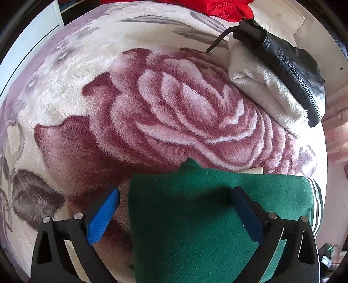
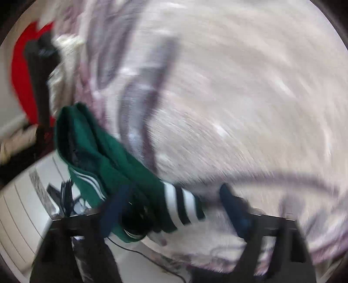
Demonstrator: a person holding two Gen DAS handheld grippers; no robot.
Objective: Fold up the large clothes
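A dark green garment [image 1: 195, 206] lies folded on a plush rose-patterned blanket [image 1: 174, 108]. My left gripper [image 1: 175, 214] points down over it, open wide: the left blue pad [image 1: 104, 215] hangs beside the cloth's left edge and the right pad [image 1: 245, 213] is over the cloth. The right wrist view is blurred. There the green garment [image 2: 97, 152] trails toward the bed's edge, and its white-and-black striped cuff [image 2: 180, 202] lies between the spread fingers of my right gripper [image 2: 174, 206]. Neither pad presses on it.
A folded white fleece [image 1: 261, 87] with a black leather jacket [image 1: 282, 58] on top sits at the blanket's upper right. A red garment [image 1: 217, 8] lies beyond it. Pale flooring [image 2: 26, 206] and a thin cable [image 2: 141, 252] show past the bed's edge.
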